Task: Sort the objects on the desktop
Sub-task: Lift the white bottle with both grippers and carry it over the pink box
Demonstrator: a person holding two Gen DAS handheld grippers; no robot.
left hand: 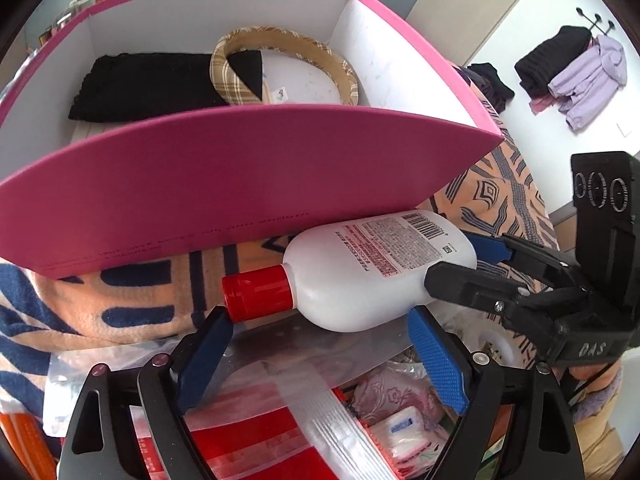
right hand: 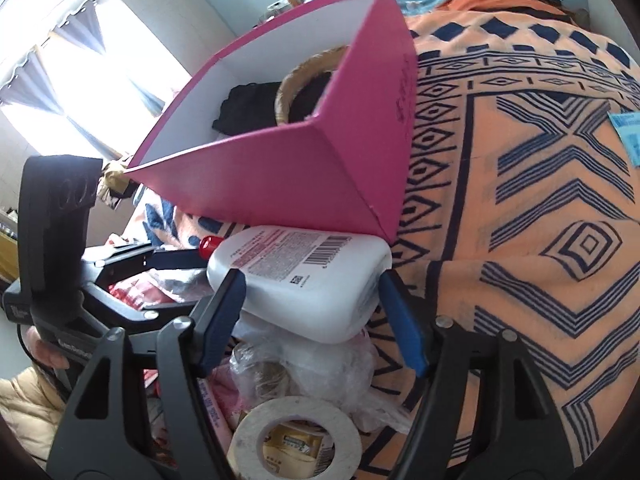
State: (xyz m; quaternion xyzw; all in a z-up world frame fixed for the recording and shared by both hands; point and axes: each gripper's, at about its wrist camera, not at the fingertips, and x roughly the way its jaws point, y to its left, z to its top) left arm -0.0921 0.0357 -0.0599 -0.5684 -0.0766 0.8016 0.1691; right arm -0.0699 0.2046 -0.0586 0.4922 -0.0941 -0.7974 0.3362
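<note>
In your left wrist view, the white bottle [left hand: 372, 268] lies on its side against the foot of the pink box [left hand: 240, 184], on the patterned orange and navy blanket [left hand: 120, 304]. Its long axis runs across the frame: the red cap [left hand: 256, 294] points left and slightly toward you, the flat base points right. Your left claw [left hand: 320, 364] stands apart, its blue pads [left hand: 438, 360] spread wide just short of the bottle, the left pad close to the cap and neither gripping anything. From the right, your right claw [left hand: 460, 264] reaches in at the base end, one finger behind the bottle and one in front. Inside the box lie a folded black garment [left hand: 140, 84] and a plaid headband [left hand: 280, 64]. Clear plastic bags [left hand: 288, 412] of small packets sit beneath your left claw.

In your right wrist view, the same bottle [right hand: 304, 280] lies with its base end toward you and its red cap [right hand: 210, 243] pointing away to the left, its barcode label facing up. Your right claw [right hand: 308, 308] brackets the base end, blue pads [right hand: 402, 324] either side; whether they press on it or stand slightly off, I cannot tell. The pink box [right hand: 304, 168] sits just behind, its near corner over the bottle. Your left claw [right hand: 176, 258] comes in from the left, near the cap. A roll of tape [right hand: 296, 440] lies below.
</note>
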